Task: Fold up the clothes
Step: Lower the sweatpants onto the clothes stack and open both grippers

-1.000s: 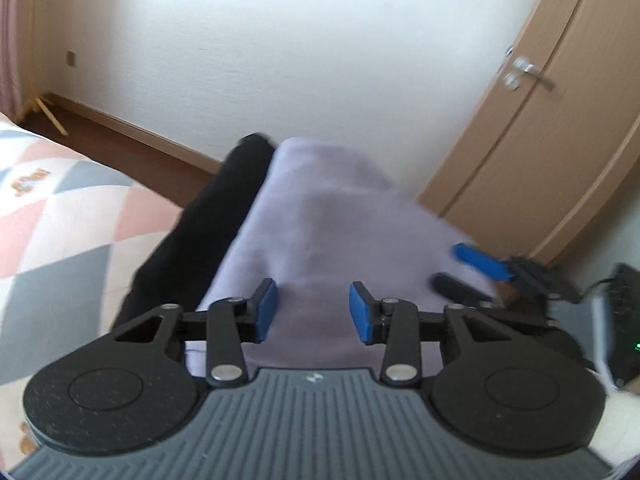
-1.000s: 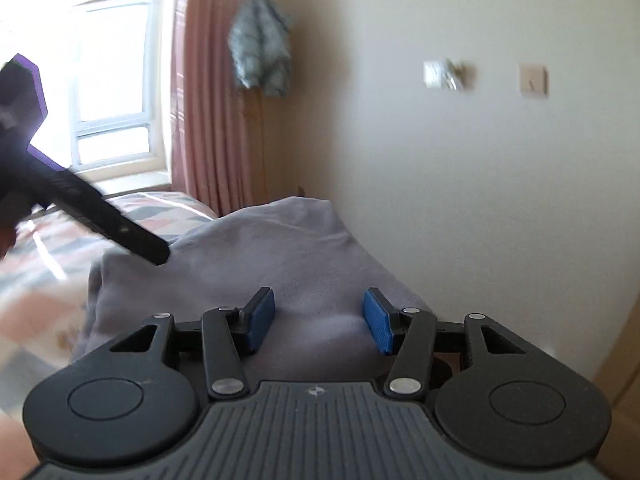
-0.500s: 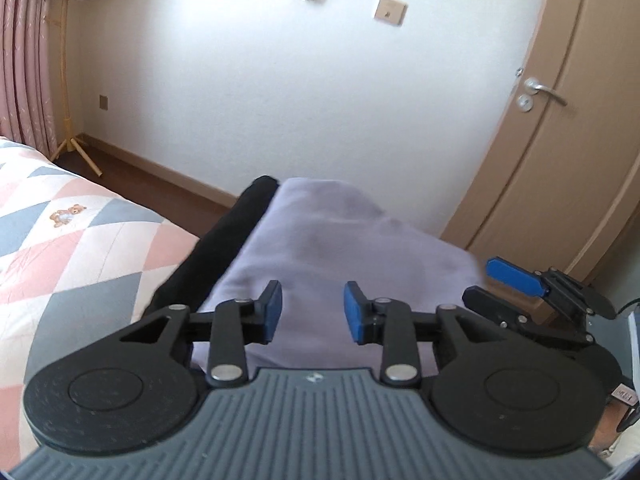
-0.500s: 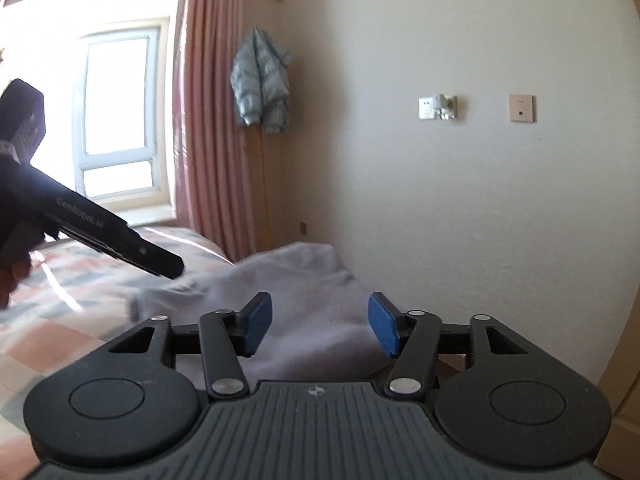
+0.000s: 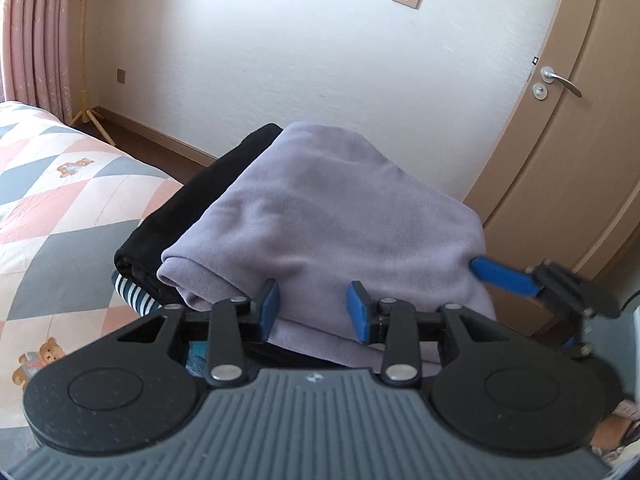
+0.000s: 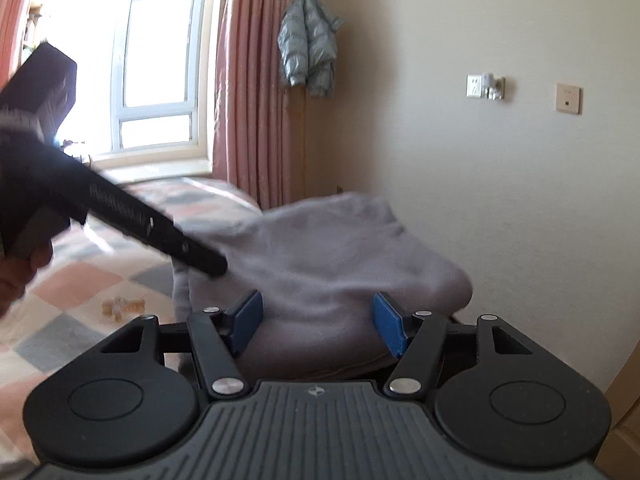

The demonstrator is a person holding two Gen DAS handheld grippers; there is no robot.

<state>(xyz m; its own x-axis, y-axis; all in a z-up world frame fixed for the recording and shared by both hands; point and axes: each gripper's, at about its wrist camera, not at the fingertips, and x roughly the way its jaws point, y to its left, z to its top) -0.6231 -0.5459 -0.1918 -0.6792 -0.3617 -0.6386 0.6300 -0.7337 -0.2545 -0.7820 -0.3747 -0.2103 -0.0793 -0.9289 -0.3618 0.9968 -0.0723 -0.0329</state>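
**Purple Fleece on Top of the Pile**

The folded soft purple fleece top is seen lying on a folded black garment, at the edge of the bed with the pink and grey patchwork quilt. The left claw is held open with the fleece edge between its blue pads. The right claw is also held open against the fleece, at 3 o'clock in the left view.

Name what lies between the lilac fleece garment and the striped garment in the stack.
A folded black garment, sandwiched under the lilac fleece garment and over the striped garment; left wrist view.
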